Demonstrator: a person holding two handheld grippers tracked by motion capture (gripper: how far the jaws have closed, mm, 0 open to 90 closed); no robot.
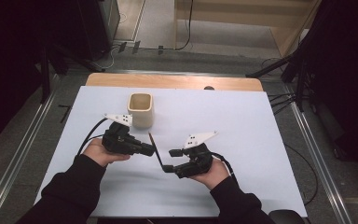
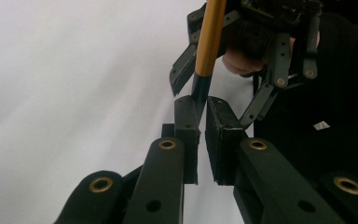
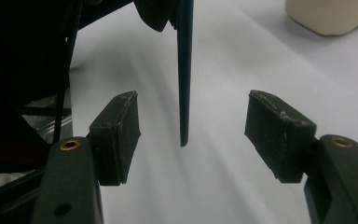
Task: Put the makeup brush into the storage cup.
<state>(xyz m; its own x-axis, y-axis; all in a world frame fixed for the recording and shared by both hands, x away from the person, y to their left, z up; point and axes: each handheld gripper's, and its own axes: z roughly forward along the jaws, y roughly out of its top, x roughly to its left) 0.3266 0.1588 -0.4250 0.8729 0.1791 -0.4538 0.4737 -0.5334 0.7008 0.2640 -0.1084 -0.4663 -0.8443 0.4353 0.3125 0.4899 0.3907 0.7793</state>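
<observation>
A thin stick (image 1: 159,158), orange above and dark blue below, stands tilted over the white table between my two grippers. My left gripper (image 1: 153,150) is shut on it. In the left gripper view the pads (image 2: 186,121) pinch the dark blue part of the stick (image 2: 209,37), just under the orange. My right gripper (image 1: 170,160) is open, one jaw on each side of the stick's lower end. In the right gripper view the dark stick (image 3: 184,84) hangs between the wide-apart pads (image 3: 121,135) of my right gripper (image 3: 193,100), touching neither.
A cream square cup (image 1: 141,111) stands upright behind my left hand, and the cup (image 3: 328,16) also shows at the top right of the right gripper view. The white sheet (image 1: 242,121) covers the table, with a wooden strip (image 1: 175,81) along the far edge. Cables trail from both grippers.
</observation>
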